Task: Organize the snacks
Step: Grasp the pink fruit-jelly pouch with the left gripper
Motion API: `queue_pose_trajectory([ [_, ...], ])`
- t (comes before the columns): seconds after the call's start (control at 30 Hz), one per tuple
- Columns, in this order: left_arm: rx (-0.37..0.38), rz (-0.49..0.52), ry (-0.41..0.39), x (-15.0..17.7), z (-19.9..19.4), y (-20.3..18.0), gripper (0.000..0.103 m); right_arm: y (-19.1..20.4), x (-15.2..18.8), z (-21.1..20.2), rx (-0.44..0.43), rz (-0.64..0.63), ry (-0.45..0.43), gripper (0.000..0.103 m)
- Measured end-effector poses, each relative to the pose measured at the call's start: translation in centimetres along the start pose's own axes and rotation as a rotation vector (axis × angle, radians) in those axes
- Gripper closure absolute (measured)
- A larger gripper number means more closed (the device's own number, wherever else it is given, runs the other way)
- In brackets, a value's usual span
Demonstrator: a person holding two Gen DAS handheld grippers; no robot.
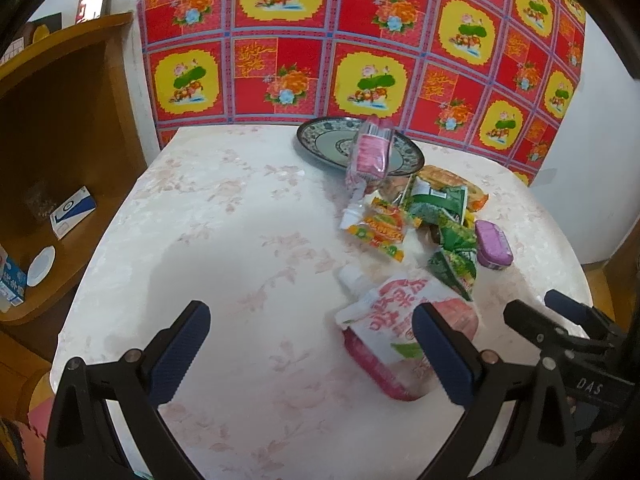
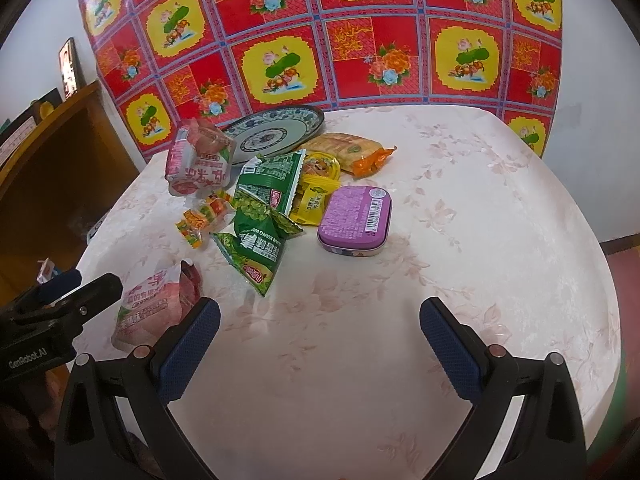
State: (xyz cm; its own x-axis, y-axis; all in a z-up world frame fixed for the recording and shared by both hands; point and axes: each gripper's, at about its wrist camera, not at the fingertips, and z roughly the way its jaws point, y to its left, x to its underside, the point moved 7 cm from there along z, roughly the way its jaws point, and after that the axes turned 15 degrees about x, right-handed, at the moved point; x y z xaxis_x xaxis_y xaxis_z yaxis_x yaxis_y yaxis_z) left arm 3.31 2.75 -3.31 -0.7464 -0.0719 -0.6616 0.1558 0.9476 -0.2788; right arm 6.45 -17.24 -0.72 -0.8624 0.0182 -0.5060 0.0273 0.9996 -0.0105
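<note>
While both tongs (image 1: 310,350) (image 2: 320,346) gape empty, plate (image 2: 280,130) holds nothing — pouch (image 2: 200,158) overlaps its rim.

Snack packets (image 2: 256,216) and a purple tin (image 2: 354,220) lie beside a patterned plate (image 2: 272,134) ahead of the gaping right tool (image 2: 320,336).

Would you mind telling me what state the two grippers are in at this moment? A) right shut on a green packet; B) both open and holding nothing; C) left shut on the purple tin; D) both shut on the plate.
B: the left gripper and the right gripper both have their jaws spread wide over the table, with nothing between the pads.
</note>
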Motion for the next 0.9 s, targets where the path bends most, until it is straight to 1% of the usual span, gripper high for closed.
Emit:
queue_pose_trajectory([
  [0.13,0.053,0.0,0.024,0.5,-0.1,-0.5,0.0,0.0,0.0,0.0,-0.001,0.001,0.001,0.001],
  [0.2,0.078,0.018,0.031,0.6,-0.1,-1.3,0.0,0.0,0.0,0.0,-0.003,0.003,0.004,0.001],
  [0.37,0.104,0.054,0.056,1.1,0.9,-2.9,0.0,-0.6,-0.2,0.1,-0.024,0.019,0.026,0.001],
  [0.47,0.136,0.071,0.082,1.3,1.7,-3.6,0.0,-1.2,-0.4,0.1,-0.011,0.026,0.019,0.001],
  [0.67,0.127,0.098,0.111,1.3,3.2,-4.2,0.0,-2.5,-0.4,0.6,-0.011,0.06,0.041,0.001],
  [0.9,0.122,0.11,0.146,1.8,4.8,-4.4,0.0,-2.5,0.0,0.9,-0.027,0.07,0.059,0.001],
])
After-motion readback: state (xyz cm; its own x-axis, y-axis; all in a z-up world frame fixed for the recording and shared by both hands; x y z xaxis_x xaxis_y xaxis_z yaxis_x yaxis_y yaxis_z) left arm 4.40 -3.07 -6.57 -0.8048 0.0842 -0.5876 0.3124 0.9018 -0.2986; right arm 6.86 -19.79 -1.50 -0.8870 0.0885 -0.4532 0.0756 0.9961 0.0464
